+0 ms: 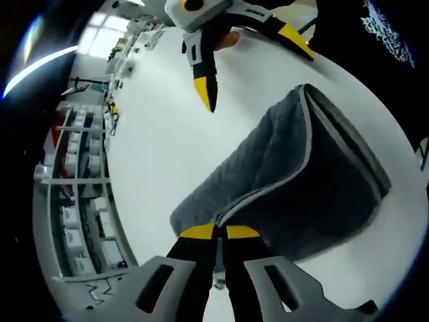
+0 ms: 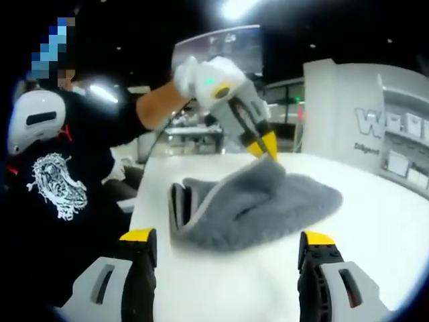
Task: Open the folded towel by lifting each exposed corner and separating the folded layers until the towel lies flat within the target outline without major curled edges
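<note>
While the folded grey towel (image 1: 295, 181) lies on the white table (image 1: 161, 134), the left gripper (image 1: 219, 232) has its yellow-tipped jaws clenched on a corner of the towel's pale-trimmed edge, the tips nearly together with the fabric between them; in the right gripper view that same gripper (image 2: 263, 146) comes down from above and pinches the top of the towel (image 2: 258, 204), which rises to a small peak at the pinch; the right gripper (image 2: 228, 238) hangs released, its jaws wide apart and touching nothing, the towel lying ahead between their lines; in the left gripper view it (image 1: 251, 64) hovers above the table beyond the towel, apart from the cloth. Stacked layers show at the towel's near end in the right gripper view, the light border curving along the folds; the edges look thick and rounded, not flat. Bare tabletop (image 2: 375, 221) spreads wide on the side away from the person (image 2: 57, 181), who stands in a dark printed shirt close against the table's edge; shelving (image 1: 74, 188) stands well beyond the table's far rim; whether a target outline is marked I cannot tell.
</note>
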